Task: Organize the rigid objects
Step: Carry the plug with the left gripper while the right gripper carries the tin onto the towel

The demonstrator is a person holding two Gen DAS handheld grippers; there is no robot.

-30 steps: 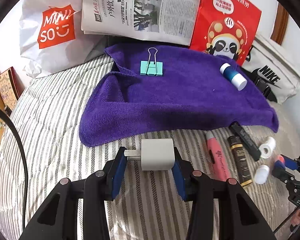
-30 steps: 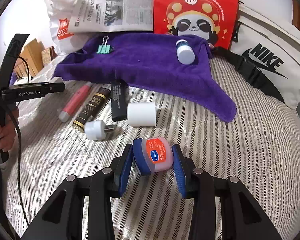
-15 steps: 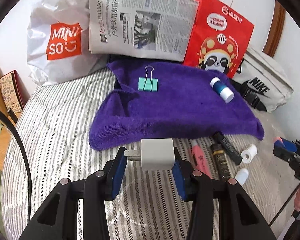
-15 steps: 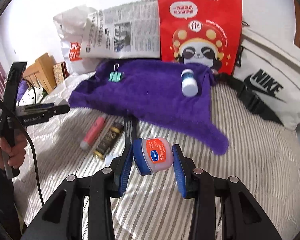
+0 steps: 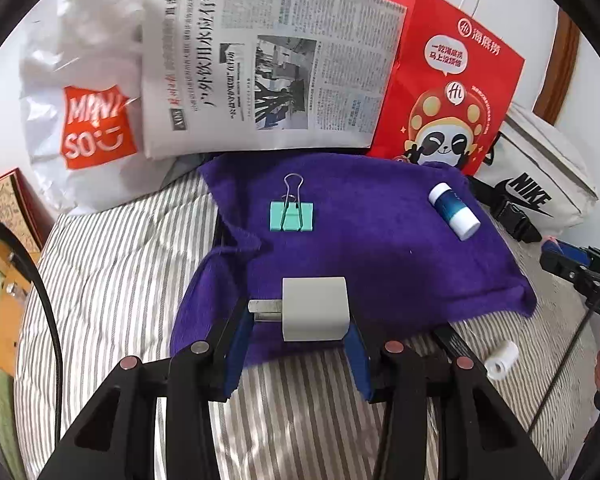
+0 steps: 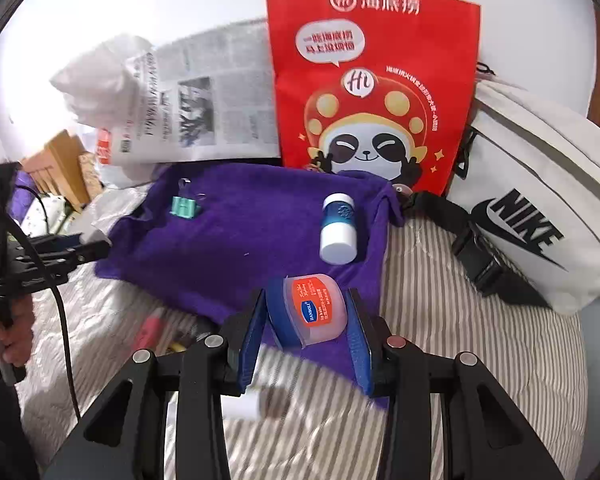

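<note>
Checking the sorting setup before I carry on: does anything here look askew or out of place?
The purple towel is rumpled, its left edge folded over. The blue bottle lies on its side. A small white roll sits off the towel on the striped bedding.

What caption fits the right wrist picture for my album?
The right gripper holds a petroleum jelly jar over a purple towel.

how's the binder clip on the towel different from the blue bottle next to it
The binder clip is mint green, flat and boxy, with wire handles; the blue bottle is a rounded cylinder, dark blue with white ends. The binder clip sits toward the left of the purple towel; the blue bottle lies on its side nearer the right edge. Both rest loose on the towel, with no claw on either.
</note>
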